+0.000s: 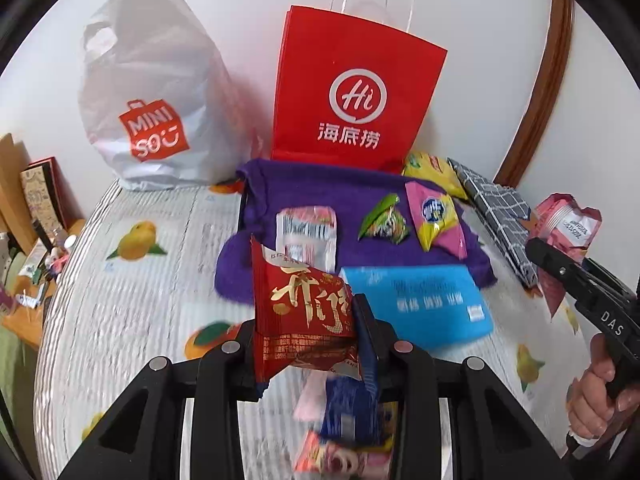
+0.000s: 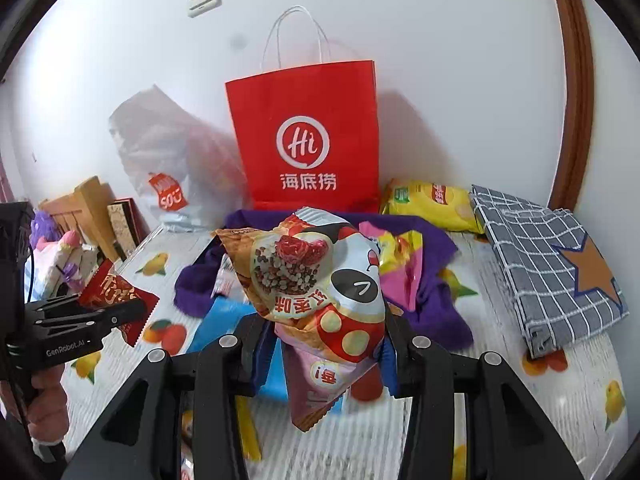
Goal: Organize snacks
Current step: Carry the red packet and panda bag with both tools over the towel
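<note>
Fingers of the left gripper pinch a dark red packet; those of the right gripper pinch a pink panda-print packet. Both packets hang above the near edge of the purple cloth, where other snacks lie, with the red paper bag standing at the far side. If that bag is the goal, carry each packet high over its rim, one at a time, so neither gripper nudges it over.
</note>
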{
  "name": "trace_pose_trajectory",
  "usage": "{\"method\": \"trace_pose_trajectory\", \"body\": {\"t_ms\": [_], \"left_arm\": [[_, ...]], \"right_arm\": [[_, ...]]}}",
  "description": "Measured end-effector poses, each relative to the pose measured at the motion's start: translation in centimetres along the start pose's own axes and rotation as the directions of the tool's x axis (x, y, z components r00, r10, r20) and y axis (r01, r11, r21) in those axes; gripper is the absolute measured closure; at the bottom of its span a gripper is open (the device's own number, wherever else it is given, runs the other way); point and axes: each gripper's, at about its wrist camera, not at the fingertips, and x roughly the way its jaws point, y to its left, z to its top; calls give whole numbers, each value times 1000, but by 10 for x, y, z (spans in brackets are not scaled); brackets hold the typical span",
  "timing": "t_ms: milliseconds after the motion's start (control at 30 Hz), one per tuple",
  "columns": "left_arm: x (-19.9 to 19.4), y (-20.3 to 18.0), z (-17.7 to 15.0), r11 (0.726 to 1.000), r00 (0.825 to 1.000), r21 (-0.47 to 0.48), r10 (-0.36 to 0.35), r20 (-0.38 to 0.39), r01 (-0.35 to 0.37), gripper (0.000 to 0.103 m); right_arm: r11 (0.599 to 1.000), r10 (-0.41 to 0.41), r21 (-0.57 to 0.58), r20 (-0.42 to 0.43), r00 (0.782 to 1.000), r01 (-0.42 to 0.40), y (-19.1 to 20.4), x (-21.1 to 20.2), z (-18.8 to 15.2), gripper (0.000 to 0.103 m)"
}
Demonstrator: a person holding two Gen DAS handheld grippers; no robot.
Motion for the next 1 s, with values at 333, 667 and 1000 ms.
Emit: {"method": "trace_pose_trajectory", "body": {"t_ms": [333, 667, 1000], "left_arm": [[28, 10, 28, 1000, 999, 3, 20, 34, -20, 69], [53, 20, 14, 1000, 999, -19, -19, -37, 18, 69], [55, 20, 12, 999, 998, -13, -37, -49, 36, 69]], "right_arm": [[999, 16, 39, -4, 1000, -16, -16, 52, 42, 60], [998, 31, 51, -66, 997, -28, -26, 100, 26, 60], [1000, -7, 29, -95, 995, 9, -23, 134, 36, 59]]}}
